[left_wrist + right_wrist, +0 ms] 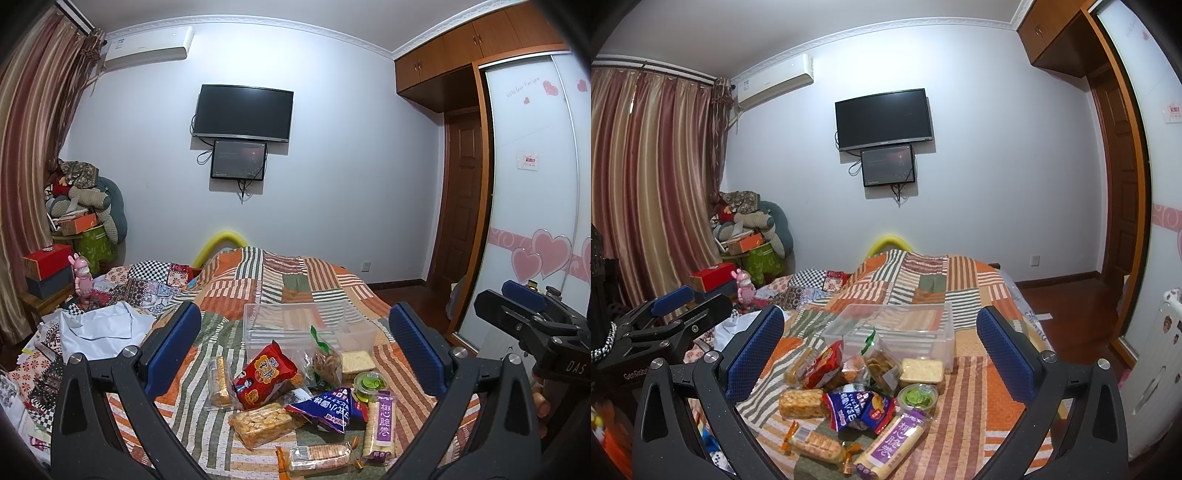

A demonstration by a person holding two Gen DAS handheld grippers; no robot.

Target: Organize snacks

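Note:
Several packaged snacks lie in a heap on the striped quilt: a red bag (265, 373) (824, 363), a blue bag (325, 408) (857, 406), a purple-labelled roll pack (380, 424) (892, 445), a green jelly cup (370, 384) (918, 396) and clear cracker packs (260, 422). A clear plastic bin (306, 321) (905, 325) stands just behind them. My left gripper (303, 350) hovers open above the heap with nothing between its fingers. My right gripper (886, 350) is likewise open and holds nothing; it shows at the right edge of the left wrist view (524, 310).
The bed's patchwork quilt (280, 280) stretches toward the far wall. Loose cloth and papers (96, 328) lie at the left. Boxes and cushions (81, 218) pile up by the curtain. A wardrobe (532, 184) and wooden floor lie to the right.

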